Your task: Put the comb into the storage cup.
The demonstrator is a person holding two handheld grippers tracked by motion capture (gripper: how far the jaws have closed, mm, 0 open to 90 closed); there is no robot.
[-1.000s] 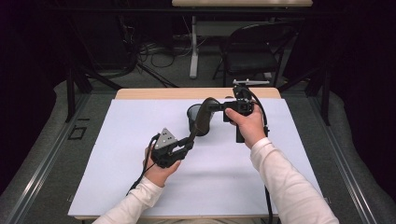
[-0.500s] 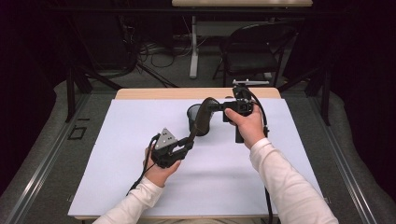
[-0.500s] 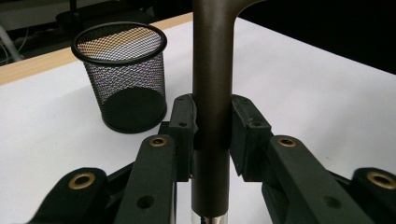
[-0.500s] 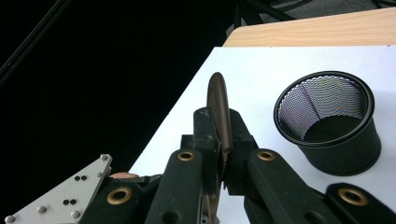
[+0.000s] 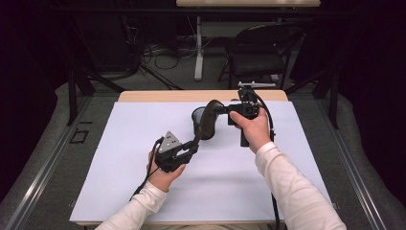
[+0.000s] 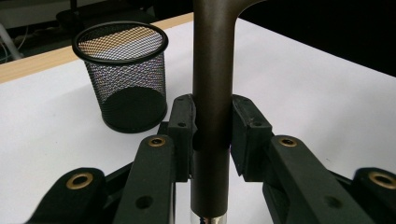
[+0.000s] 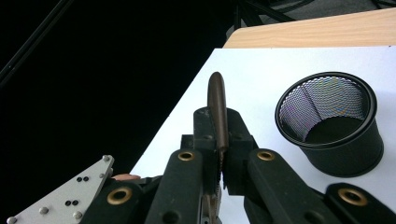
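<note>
Left gripper view: left tool (image 6: 212, 126) clamped on the handle of a dark brown spatula (image 6: 212, 70), pads pressing both sides of the shaft, which runs straight up toward 12 o'clock. Mesh cup (image 6: 123, 77) stands upright at 10 o'clock from the tool, apart from it, on the white tabletop (image 6: 303, 84).

Right gripper view: right tool (image 7: 220, 142) pinched shut on the spatula's thin blade end (image 7: 217, 107), seen edge-on. Cup (image 7: 329, 121) at 3 o'clock, near, not touching. Left tool's grey plate at 8 o'clock.

High view: spatula (image 5: 207, 122) spans between the left tool (image 5: 191, 146) and the right tool (image 5: 225, 111), arching over the cup (image 5: 198, 117). Cup sits near tabletop (image 5: 134, 167) centre, toward 12 o'clock. Both hands off the surface.
</note>
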